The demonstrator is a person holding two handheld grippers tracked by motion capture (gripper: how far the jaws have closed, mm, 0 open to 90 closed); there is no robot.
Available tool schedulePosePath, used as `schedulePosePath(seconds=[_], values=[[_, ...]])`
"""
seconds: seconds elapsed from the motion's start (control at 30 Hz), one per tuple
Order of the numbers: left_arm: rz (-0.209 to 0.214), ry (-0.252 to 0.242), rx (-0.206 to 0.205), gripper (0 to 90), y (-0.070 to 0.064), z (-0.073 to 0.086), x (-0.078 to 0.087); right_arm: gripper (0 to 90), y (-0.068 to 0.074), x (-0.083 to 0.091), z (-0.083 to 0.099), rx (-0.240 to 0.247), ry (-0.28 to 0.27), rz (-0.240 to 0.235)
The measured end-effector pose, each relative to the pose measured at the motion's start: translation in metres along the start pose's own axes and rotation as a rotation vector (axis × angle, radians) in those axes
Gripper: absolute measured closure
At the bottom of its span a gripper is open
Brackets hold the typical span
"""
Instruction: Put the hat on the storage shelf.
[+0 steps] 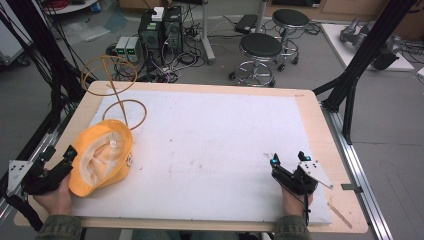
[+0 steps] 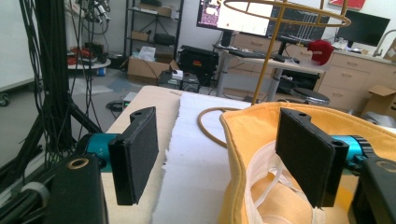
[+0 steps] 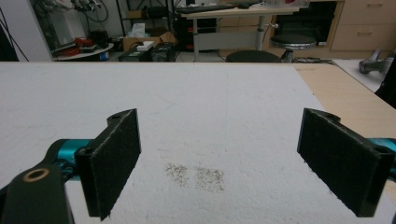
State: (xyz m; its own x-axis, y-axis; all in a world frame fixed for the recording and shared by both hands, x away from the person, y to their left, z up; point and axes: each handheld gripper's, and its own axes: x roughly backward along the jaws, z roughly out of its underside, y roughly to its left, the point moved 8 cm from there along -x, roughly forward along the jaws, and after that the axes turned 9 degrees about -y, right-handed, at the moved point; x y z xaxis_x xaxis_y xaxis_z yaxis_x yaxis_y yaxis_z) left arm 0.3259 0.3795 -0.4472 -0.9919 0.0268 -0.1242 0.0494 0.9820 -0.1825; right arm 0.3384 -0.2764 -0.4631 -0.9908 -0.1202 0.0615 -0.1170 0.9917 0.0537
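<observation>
Yellow hat (image 1: 100, 159) upside down, near-left of desk (image 1: 310, 107), wire stand (image 1: 111, 82) just beyond. Left claw (image 1: 62, 159) wide open, straddling hat's left brim, gripping nothing yet. Right claw (image 1: 290, 161) wide open, empty, well apart at near right.

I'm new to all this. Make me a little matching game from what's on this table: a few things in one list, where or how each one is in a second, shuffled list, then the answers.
Things:
1. yellow hat
2. wire stand
3. right gripper
4. left gripper

Places or states:
A. open over bare white mat, near the table's right side
B. upright at the far left corner
C. lying upside down, inside showing, at the near left
D. open, one jaw inside the hat, the other outside its brim

Pairs: 1-C, 2-B, 3-A, 4-D
</observation>
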Motion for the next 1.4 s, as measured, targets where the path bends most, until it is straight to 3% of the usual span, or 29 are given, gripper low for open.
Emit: schedulePosePath(seconds=[1.07,1.4], values=[[0.017,0.003,0.008,30.1,-0.0025,-0.0003,-0.0011,12.3,-0.0012,-0.0003,0.0011,-0.008,0.003,-0.001],[0.053,0.052,0.036,29.8,-0.0045,0.0010,-0.0082,12.3,-0.0010,-0.0006,0.0015,-0.009,0.007,-0.003]])
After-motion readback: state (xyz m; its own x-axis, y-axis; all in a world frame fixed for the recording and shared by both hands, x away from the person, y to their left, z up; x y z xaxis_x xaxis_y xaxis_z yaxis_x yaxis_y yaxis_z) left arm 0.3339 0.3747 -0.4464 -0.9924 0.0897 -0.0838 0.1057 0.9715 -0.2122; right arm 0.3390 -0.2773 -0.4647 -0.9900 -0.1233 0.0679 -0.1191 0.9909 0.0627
